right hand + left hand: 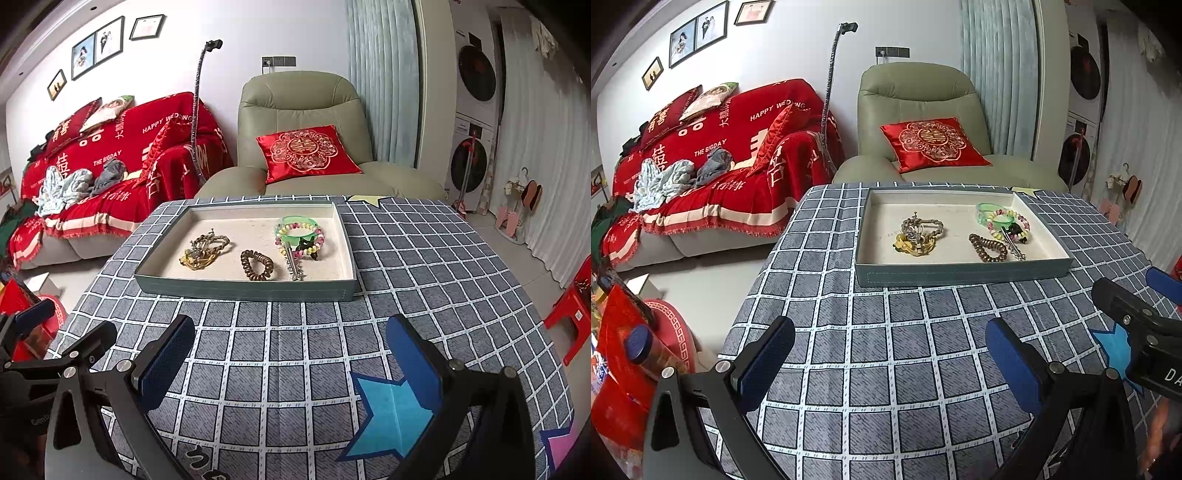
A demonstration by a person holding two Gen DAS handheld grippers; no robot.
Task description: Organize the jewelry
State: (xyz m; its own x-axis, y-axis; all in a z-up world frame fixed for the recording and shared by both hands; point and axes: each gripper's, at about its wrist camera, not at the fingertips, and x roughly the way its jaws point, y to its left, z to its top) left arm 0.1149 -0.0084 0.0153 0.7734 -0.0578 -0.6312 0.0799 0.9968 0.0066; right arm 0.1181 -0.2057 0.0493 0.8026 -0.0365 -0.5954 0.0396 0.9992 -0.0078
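**Tongs wide over the bench, jewelry tangled in the tray**

Nearest the lens, the blue pads of the left tongs [890,354] are seen spread wide above the checked cloth of the bench [886,406], with nothing between them. The right tongs [291,354] are likewise held wide and empty, above a blue star sticker [391,417] on the cloth. Both are well short of the tray [243,290], which sits farther back on the bench.

All the jewelry is found inside the tray. At its left, a knot of gold and grey chains [205,249] is piled together. Near the middle, a brown coil band [257,265] lies apart. At the right, a green bangle [297,227] and a pastel bead bracelet [319,236] overlap, with a small dark clip [308,245] and a silver hairpin [291,264] touching or crossing them.

Trouble is most likely to be caused by the overlaps. If the bead bracelet is gripped where it crosses the bangle, both may be lifted, and the hairpin may be dragged along. The chains may come up as one clump rather than singly. Because the tray appears light and shallow, it could be shoved or tipped if a pad is caught on its front wall during the reach.
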